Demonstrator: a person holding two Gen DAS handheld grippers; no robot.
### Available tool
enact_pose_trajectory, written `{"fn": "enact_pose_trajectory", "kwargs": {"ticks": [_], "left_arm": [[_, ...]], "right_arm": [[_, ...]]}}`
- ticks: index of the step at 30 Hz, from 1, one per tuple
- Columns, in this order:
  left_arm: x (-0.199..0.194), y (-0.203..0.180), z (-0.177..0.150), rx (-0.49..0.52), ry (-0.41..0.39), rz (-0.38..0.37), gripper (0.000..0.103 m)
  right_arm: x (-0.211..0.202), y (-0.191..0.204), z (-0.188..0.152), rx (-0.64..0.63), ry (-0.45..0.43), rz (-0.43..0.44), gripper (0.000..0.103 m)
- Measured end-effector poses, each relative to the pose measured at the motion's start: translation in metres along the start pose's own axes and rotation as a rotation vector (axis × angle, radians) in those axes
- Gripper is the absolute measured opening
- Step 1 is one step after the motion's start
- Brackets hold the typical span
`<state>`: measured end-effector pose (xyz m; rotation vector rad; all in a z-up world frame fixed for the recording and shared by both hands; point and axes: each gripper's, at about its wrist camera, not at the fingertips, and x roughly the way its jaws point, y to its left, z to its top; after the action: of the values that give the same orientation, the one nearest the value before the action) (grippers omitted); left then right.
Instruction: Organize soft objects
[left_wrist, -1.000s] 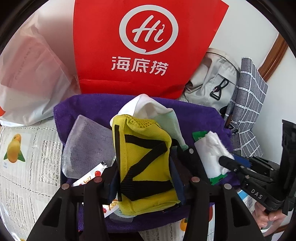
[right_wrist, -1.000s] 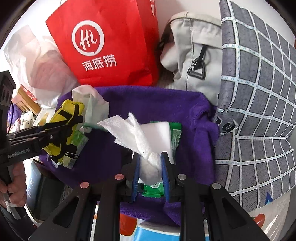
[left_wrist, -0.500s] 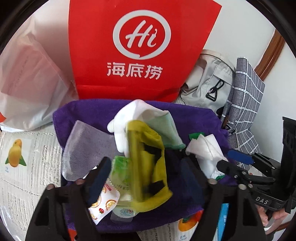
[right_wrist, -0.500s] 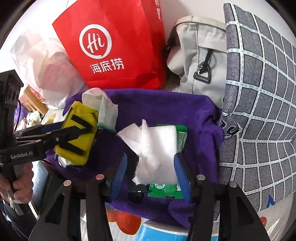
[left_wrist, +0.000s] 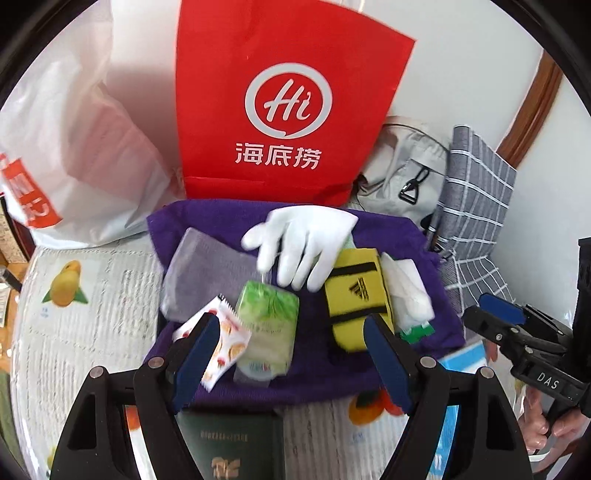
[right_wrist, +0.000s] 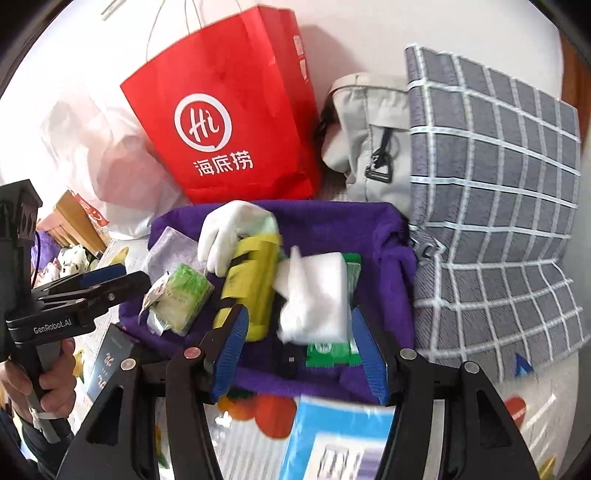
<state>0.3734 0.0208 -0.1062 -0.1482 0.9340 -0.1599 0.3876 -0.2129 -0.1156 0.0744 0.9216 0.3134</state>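
Yellow pouch (left_wrist: 356, 295) and tissue wad (right_wrist: 314, 295) now released onto purple towel (left_wrist: 436, 266), both claws wide apart, empty.

On the towel (left_wrist: 436, 317), the glove (left_wrist: 306, 243) lies at the back, overlapping the pouch (left_wrist: 356, 299). Tissue pack (left_wrist: 267, 317) sits left of the pouch, wipes (left_wrist: 408, 291) right. The paper bag (left_wrist: 280, 110) stands behind the towel.

My right gripper (right_wrist: 301, 347) is spread wide, nothing held, white tissue (right_wrist: 317, 295) and green pack (right_wrist: 328, 350) between the pads. Yellow pouch (right_wrist: 251, 284) just left of tissue, white glove (right_wrist: 227, 236) lapping its top. Green packet (right_wrist: 181, 295) further left. All on purple towel (right_wrist: 380, 236). My left gripper (right_wrist: 110, 282) at the towel's left edge, jaws nearly together. Red bag (right_wrist: 229, 122) behind.
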Motion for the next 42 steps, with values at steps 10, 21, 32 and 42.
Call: {"fn": "enact_pose_trajectory", "kwargs": {"ticks": [10, 21, 32, 42], "left_arm": [[-0.077, -0.016, -0.044, -0.005, -0.061, 0.002, 0.079], [-0.165, -0.034, -0.115, 0.003, -0.126, 0.050, 0.082], [-0.225, -0.055, -0.181, 0.022, -0.186, 0.133, 0.100], [-0.256, -0.070, -0.221, 0.016, -0.224, 0.147, 0.100]], "right_arm": [[-0.069, 0.025, -0.043, -0.016, -0.010, -0.060, 0.058], [-0.152, 0.059, -0.108, -0.023, -0.088, -0.079, 0.086], [-0.216, 0.077, -0.172, -0.028, -0.153, -0.176, 0.103], [-0.253, 0.077, -0.213, 0.011, -0.187, -0.160, 0.103]]}}
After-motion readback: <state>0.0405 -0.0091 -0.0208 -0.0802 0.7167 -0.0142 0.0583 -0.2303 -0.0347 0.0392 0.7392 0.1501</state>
